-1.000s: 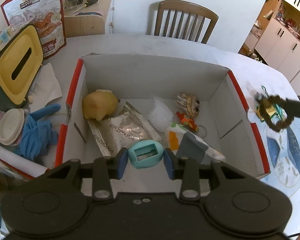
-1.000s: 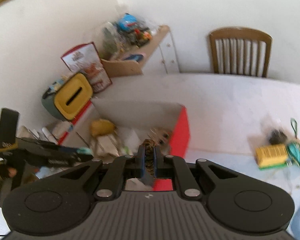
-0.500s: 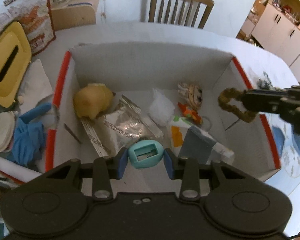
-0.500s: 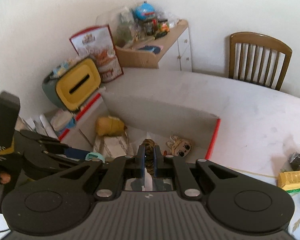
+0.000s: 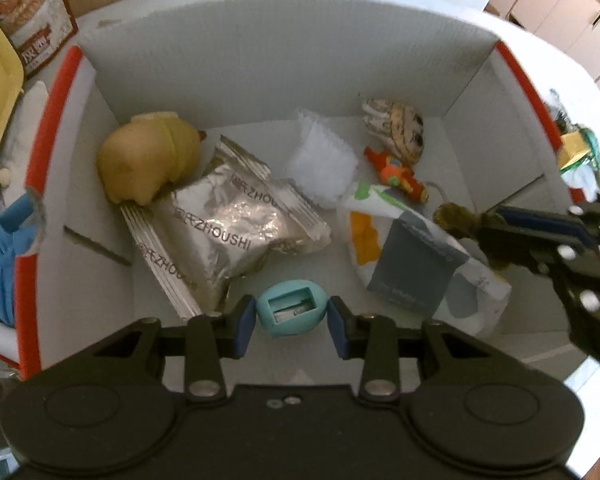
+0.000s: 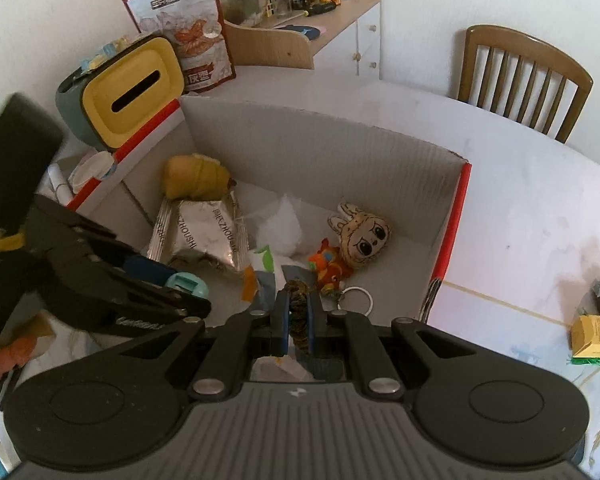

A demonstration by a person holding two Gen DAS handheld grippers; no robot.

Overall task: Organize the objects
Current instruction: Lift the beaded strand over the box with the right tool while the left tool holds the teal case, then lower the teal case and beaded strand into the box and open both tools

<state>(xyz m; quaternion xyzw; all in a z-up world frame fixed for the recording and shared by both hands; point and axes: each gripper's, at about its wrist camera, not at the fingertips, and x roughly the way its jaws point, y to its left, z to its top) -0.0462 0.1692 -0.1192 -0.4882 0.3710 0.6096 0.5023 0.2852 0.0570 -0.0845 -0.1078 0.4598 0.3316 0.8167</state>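
A white cardboard box with red edges (image 5: pixel 260 60) stands on the table; it also shows in the right wrist view (image 6: pixel 380 168). My left gripper (image 5: pixel 290 320) is shut on a teal pencil sharpener (image 5: pixel 290 310) held low inside the box near its front wall. My right gripper (image 6: pixel 298 312) is shut on a brown fuzzy hair tie (image 6: pixel 298 304) and holds it inside the box at the right, above a grey card (image 5: pixel 412 264). The hair tie also shows in the left wrist view (image 5: pixel 456 220).
In the box lie a yellow plush (image 5: pixel 148 160), a silver foil packet (image 5: pixel 224 224), a white pouch (image 5: pixel 324 160), a tan doll head (image 5: pixel 396 128) and an orange toy (image 5: pixel 396 174). A yellow-lidded tissue box (image 6: pixel 132 88) stands left. A yellow packet (image 6: pixel 596 336) lies on the table at right.
My right gripper has carried the hair tie from over the table on the right, across the box's right wall, and down inside it. My left gripper has sunk lower into the box with the sharpener.
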